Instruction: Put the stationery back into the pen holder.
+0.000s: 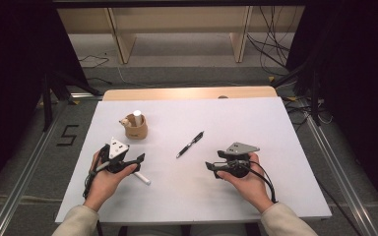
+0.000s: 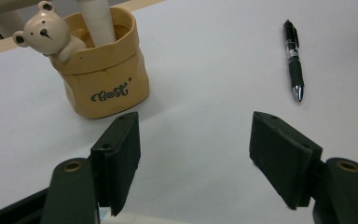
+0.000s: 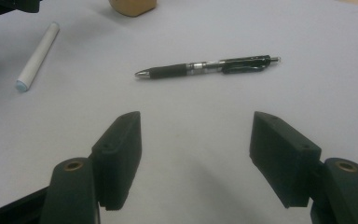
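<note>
A tan pen pot (image 1: pixel 137 130) with a small bear figure (image 2: pixel 43 31) on its rim stands at the table's left, and a white marker (image 2: pixel 98 21) stands upright in it. To its right a black pen (image 1: pixel 190 144) lies flat on the white table (image 1: pixel 256 123). A second white marker (image 1: pixel 141 178) lies just under my left gripper (image 1: pixel 137 163). That gripper is open with nothing between its pads, and it points toward the pot (image 2: pixel 105 70). My right gripper (image 1: pixel 209 166) is open too, empty, and faces the pen (image 3: pixel 205 67) from a short way off.
The person's hands and beige sleeves come in from the near edge. Bare white surface lies between the two grippers and behind the pen. A wooden strip (image 1: pixel 187 92) runs along the table's far edge, with shelving and cables on the floor beyond.
</note>
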A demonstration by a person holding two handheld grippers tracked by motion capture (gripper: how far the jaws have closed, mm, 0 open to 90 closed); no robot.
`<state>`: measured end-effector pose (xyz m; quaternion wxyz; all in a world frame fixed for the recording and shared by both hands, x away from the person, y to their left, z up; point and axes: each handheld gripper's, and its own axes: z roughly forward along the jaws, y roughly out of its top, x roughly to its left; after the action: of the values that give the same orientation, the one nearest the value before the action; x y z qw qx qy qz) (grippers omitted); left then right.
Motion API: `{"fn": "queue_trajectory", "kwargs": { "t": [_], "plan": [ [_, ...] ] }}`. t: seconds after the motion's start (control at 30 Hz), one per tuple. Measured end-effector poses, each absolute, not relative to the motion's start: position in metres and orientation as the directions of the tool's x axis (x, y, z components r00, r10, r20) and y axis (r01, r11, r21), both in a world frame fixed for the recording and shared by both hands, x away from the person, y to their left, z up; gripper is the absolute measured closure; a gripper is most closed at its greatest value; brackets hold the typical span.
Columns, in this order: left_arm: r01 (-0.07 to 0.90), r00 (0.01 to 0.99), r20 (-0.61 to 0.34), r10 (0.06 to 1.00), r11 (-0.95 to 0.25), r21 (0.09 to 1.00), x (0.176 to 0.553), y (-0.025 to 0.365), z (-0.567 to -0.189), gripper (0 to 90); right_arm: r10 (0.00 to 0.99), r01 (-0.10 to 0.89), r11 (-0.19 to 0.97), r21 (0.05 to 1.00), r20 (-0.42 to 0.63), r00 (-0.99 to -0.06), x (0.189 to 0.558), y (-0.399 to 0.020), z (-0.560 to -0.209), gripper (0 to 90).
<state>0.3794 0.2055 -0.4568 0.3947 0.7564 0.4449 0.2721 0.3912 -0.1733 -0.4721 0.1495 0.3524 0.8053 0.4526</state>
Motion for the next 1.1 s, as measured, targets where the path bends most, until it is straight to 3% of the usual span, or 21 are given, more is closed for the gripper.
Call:
{"fn": "queue_trajectory", "kwargs": {
  "t": [0.37, 0.73, 1.1],
  "plan": [
    [0.457, 0.525, 0.05, 0.85, -0.331, 0.826, 0.384, 0.175, -0.455, 35.5, 0.705, 0.437, 0.351, 0.828, 0.073, -0.705, 0.392, -0.172, -0.474, 34.9],
    [0.453, 0.603, 0.052, 0.796, -0.396, 0.799, 0.411, 0.119, -0.464, 39.4, 0.71, 0.44, 0.347, 0.828, 0.075, -0.7, 0.392, -0.173, -0.473, 34.9],
    [0.467, 0.62, 0.046, 0.783, -0.416, 0.781, 0.442, 0.08, -0.472, 45.3, 0.709, 0.436, 0.346, 0.831, 0.073, -0.702, 0.393, -0.175, -0.473, 34.8]
  ]
}}
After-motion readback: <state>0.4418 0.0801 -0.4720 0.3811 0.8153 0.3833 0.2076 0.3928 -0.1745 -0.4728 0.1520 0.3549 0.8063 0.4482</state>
